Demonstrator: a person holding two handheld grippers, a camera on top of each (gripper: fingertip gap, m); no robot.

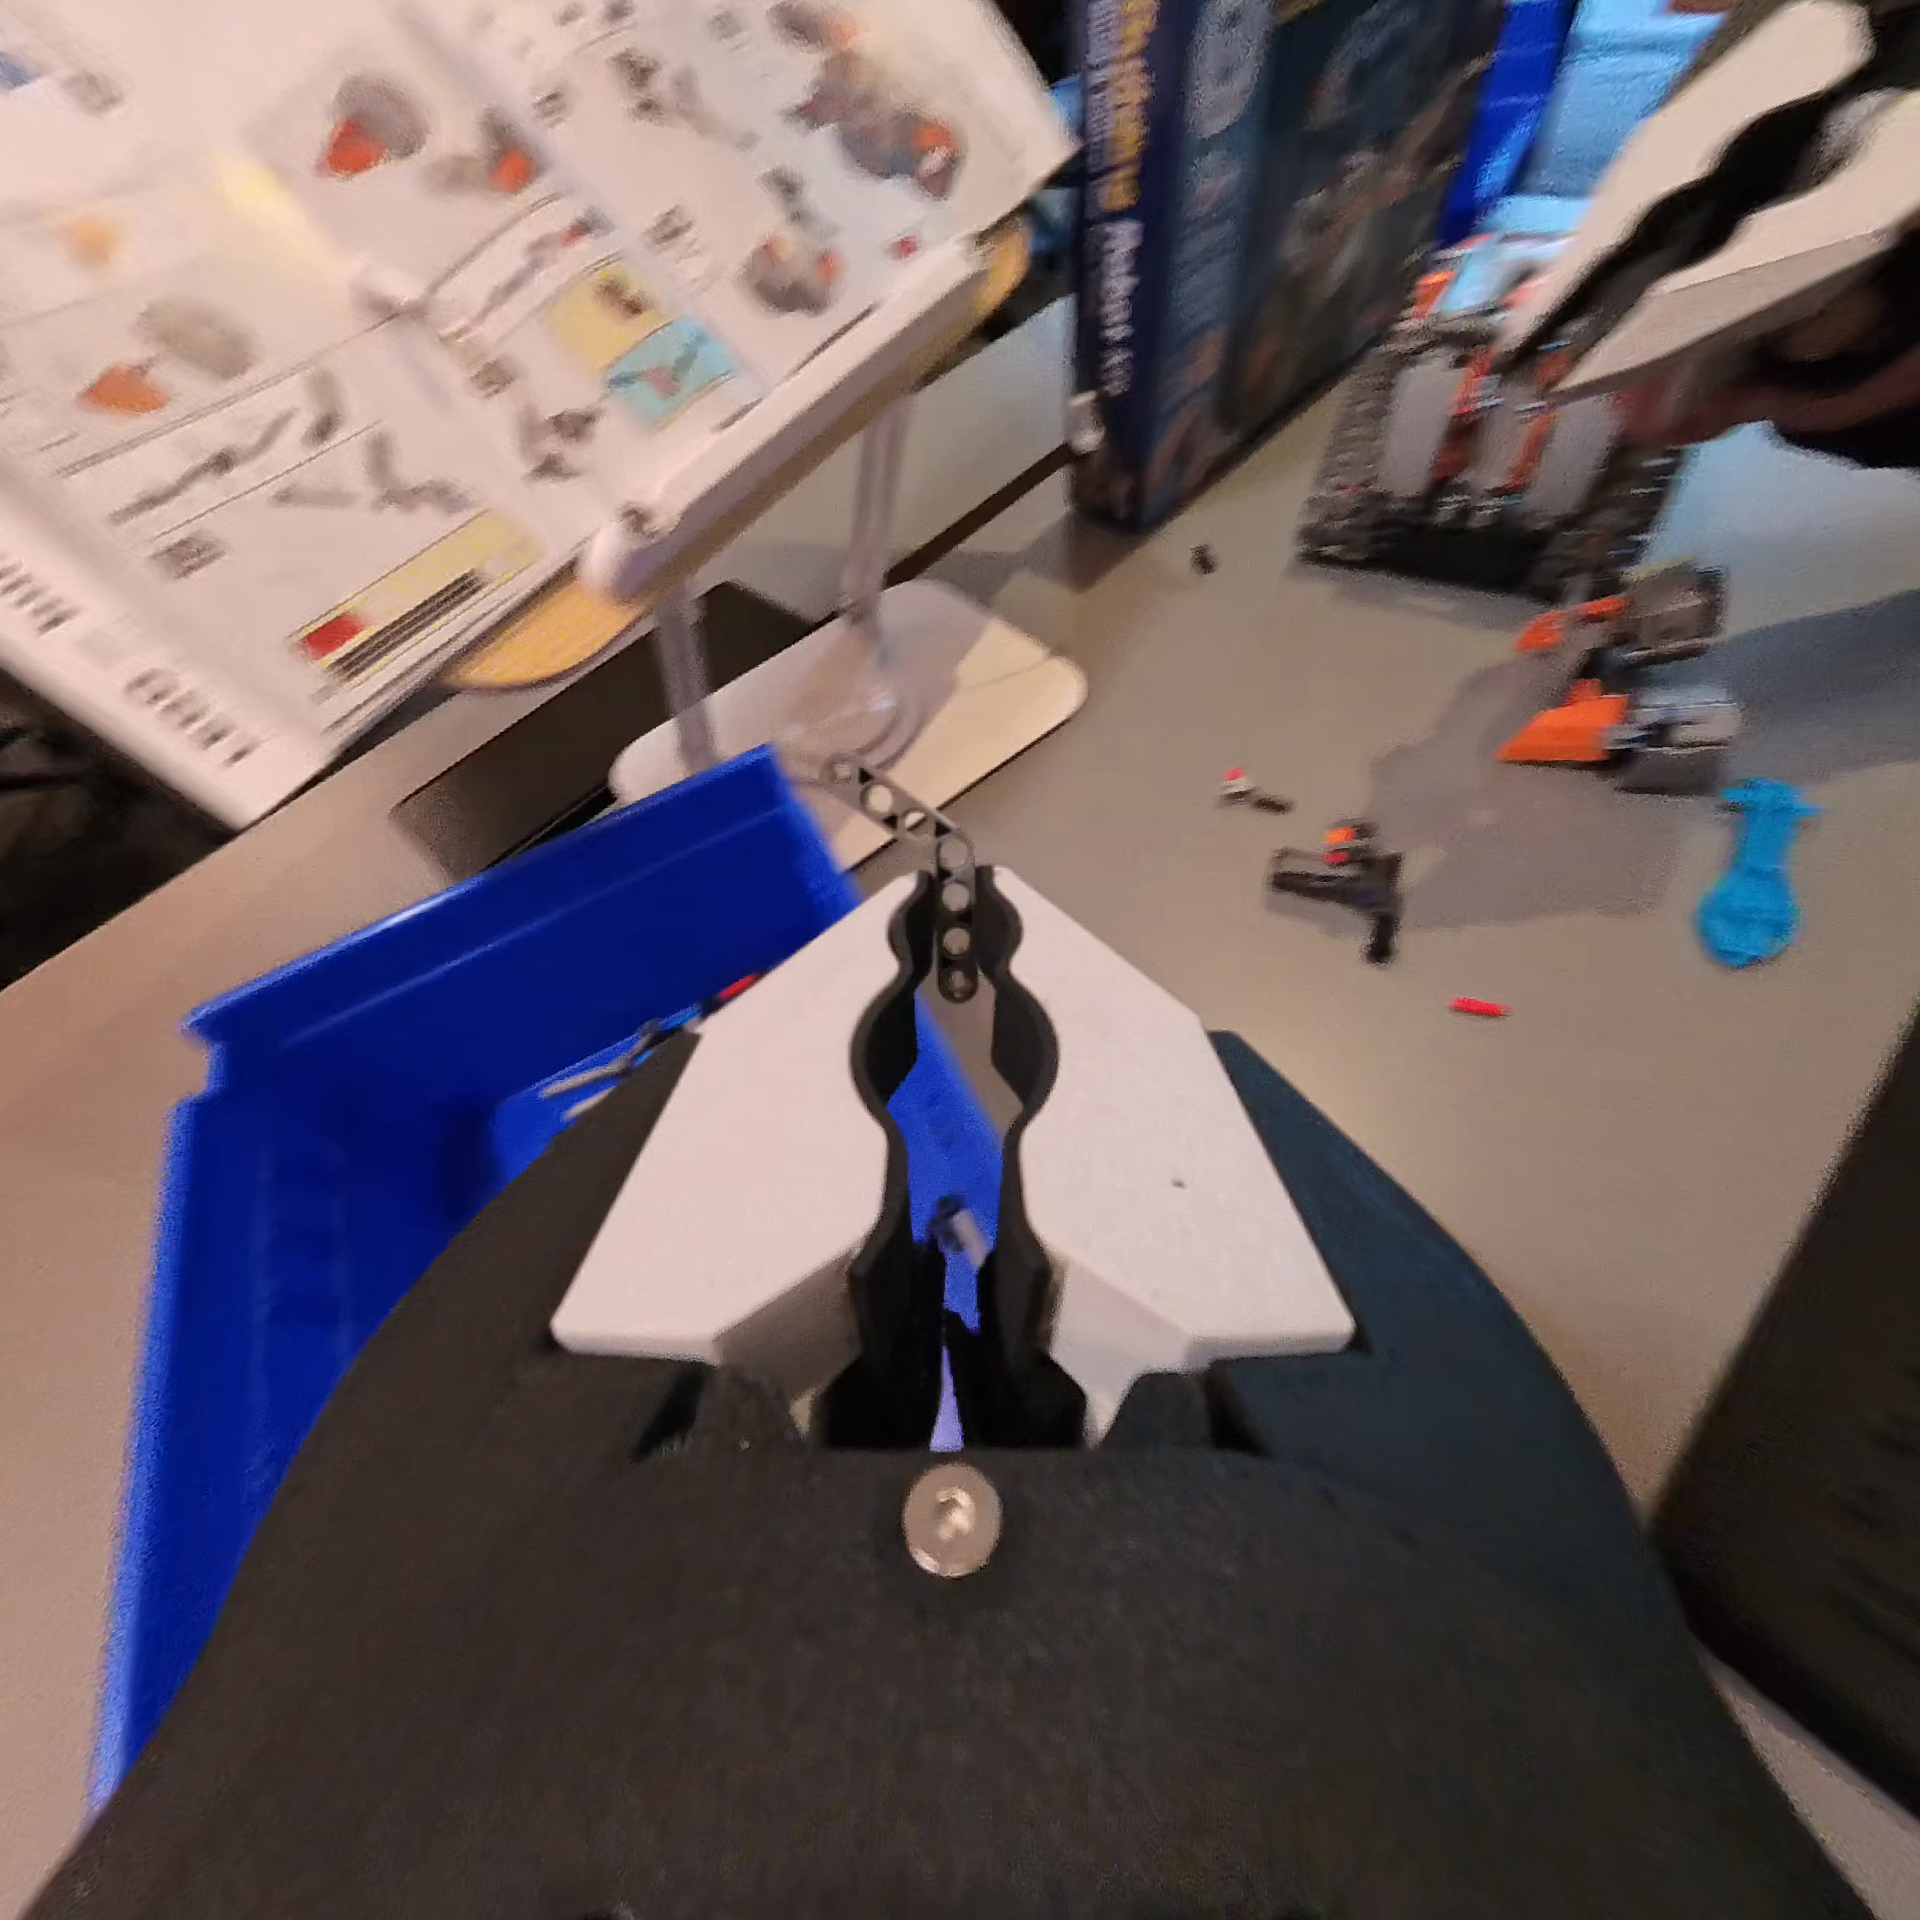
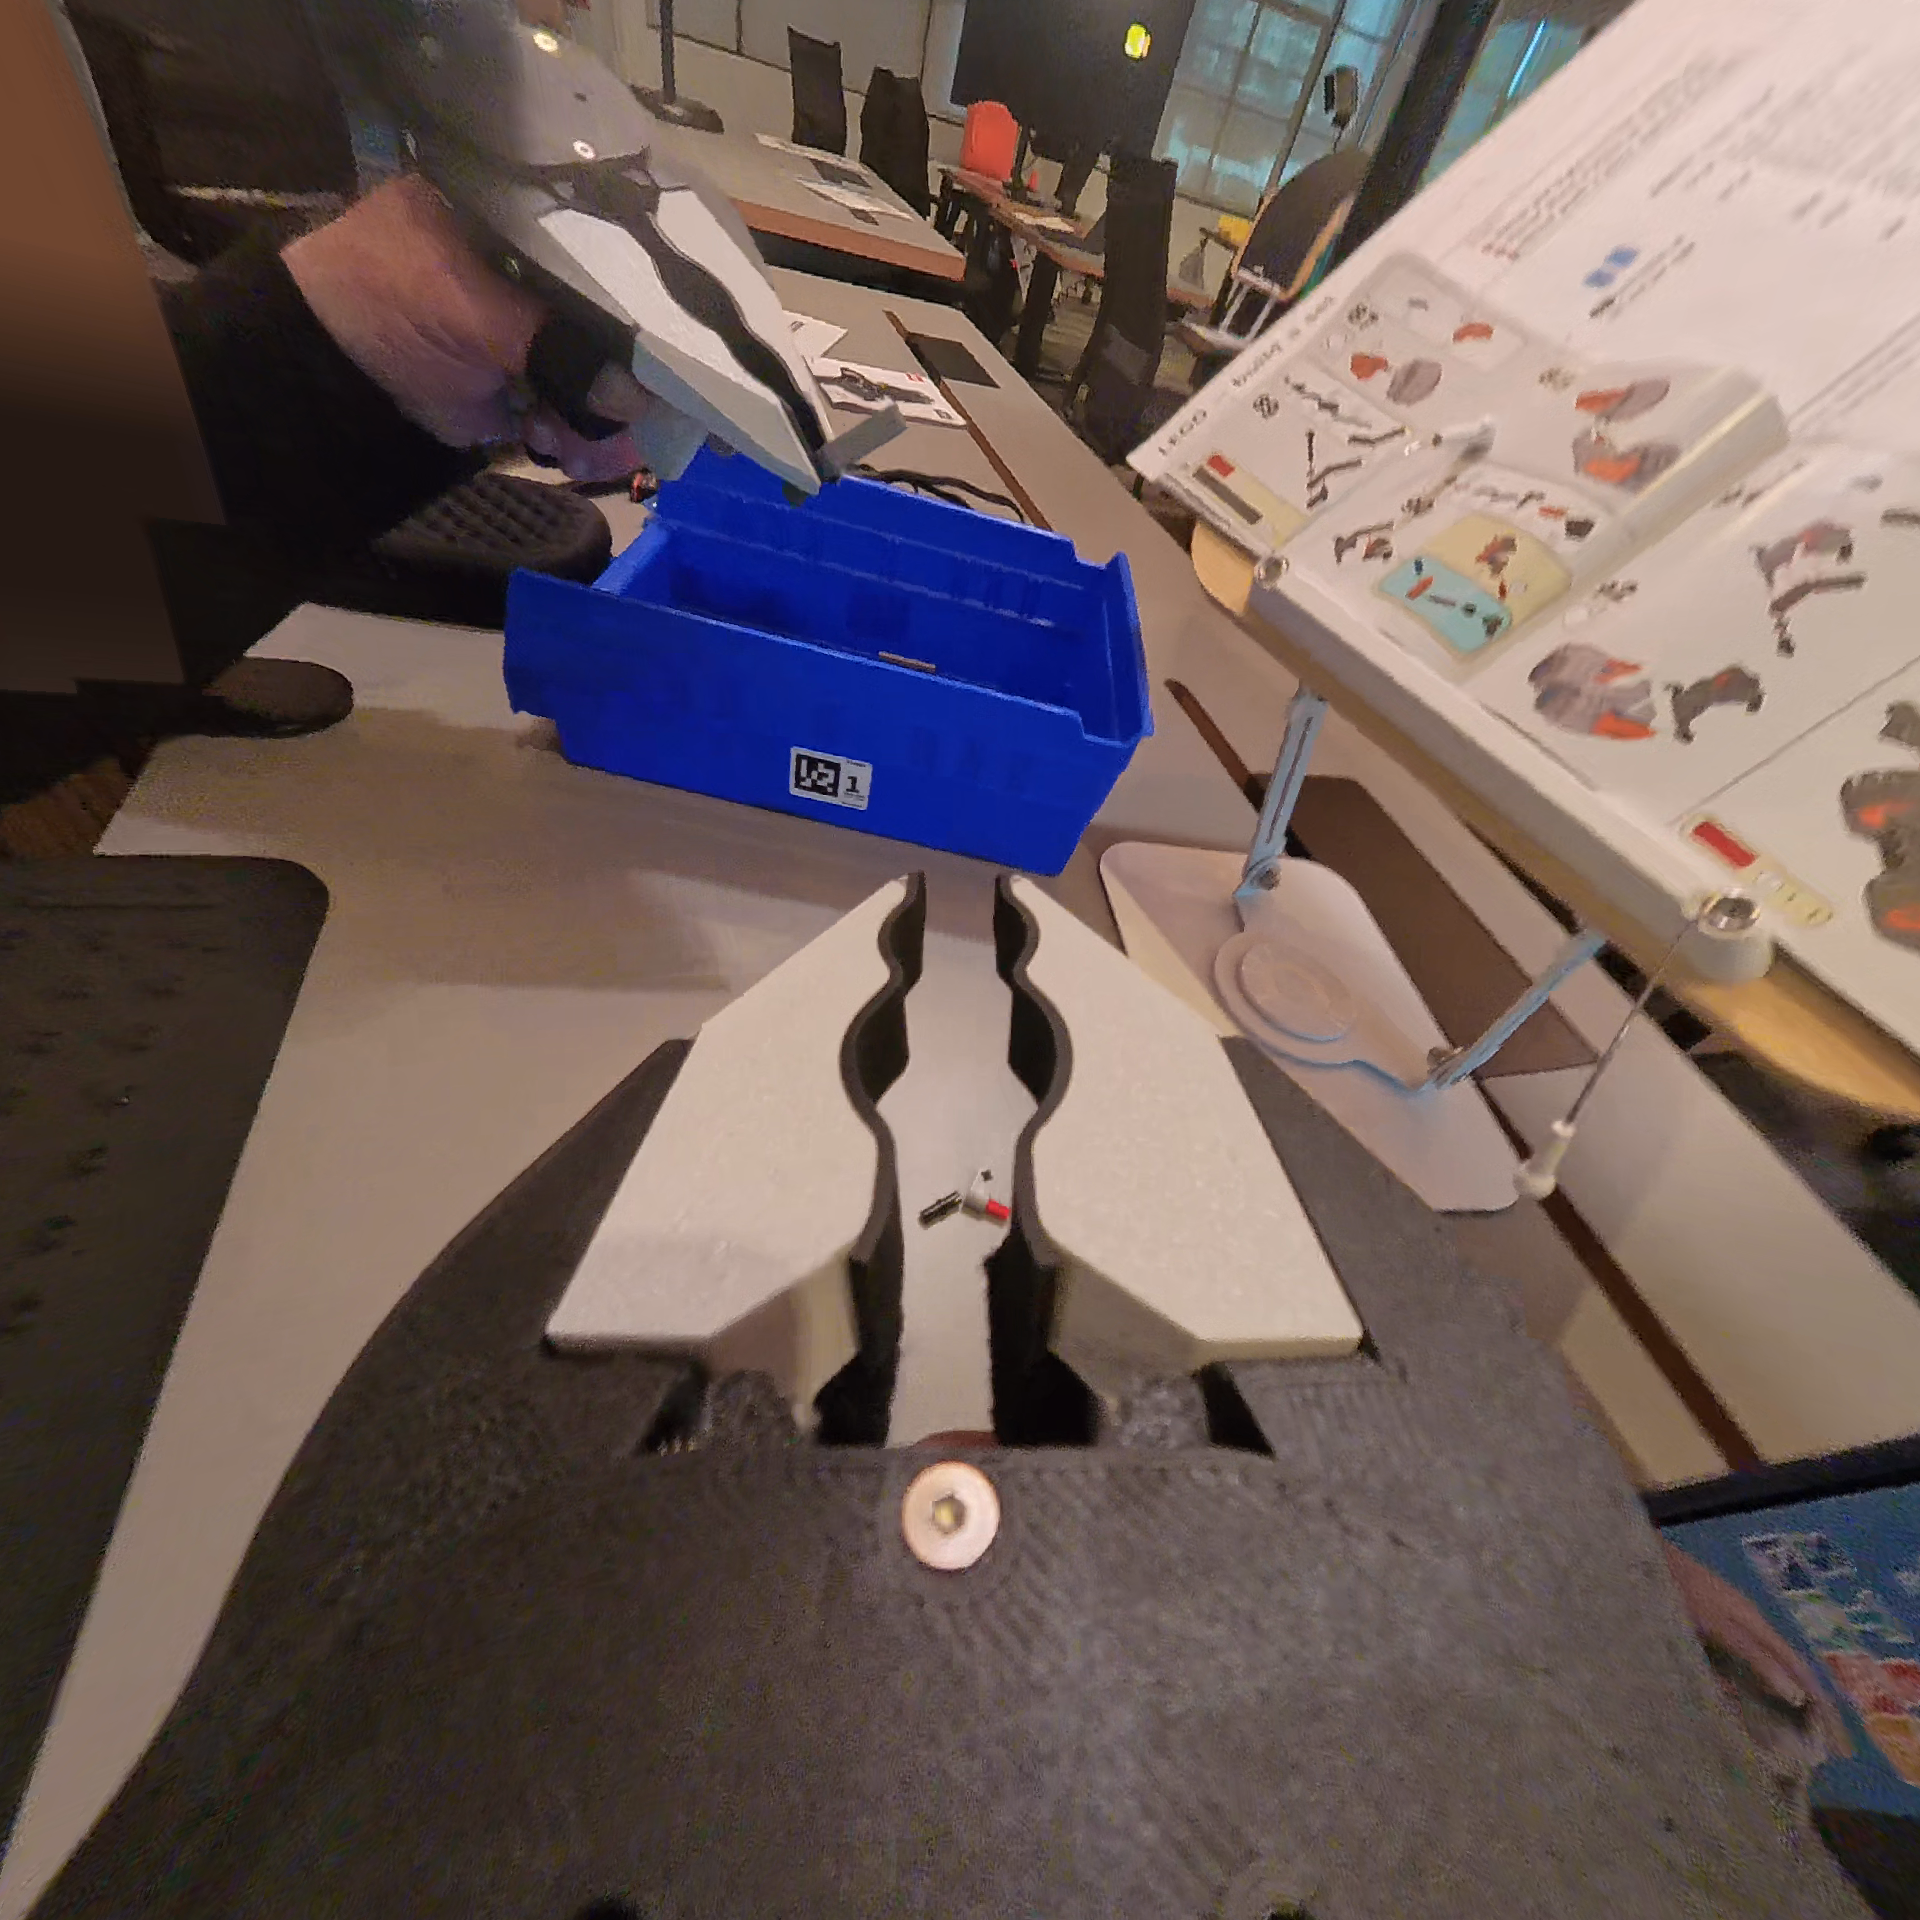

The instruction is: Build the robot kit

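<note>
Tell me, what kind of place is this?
Likely an office or lab room set up for building a brick model kit: an instruction booklet on a stand, a blue parts bin on a grey table, and rows of desks with chairs behind.

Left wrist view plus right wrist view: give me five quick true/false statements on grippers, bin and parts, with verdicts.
1. The left gripper is shut on a black bent beam with holes. True.
2. The right gripper holds a red pin. False: its jaws are apart and empty; a small black and red pin piece lies on the table below them.
3. The blue bin stands on the table under the left gripper. True.
4. The instruction booklet lies flat on the table. False: it rests tilted on a book stand.
5. A light blue tool lies inside the bin. False: it lies on the table, near the orange and grey part-built model.
</note>
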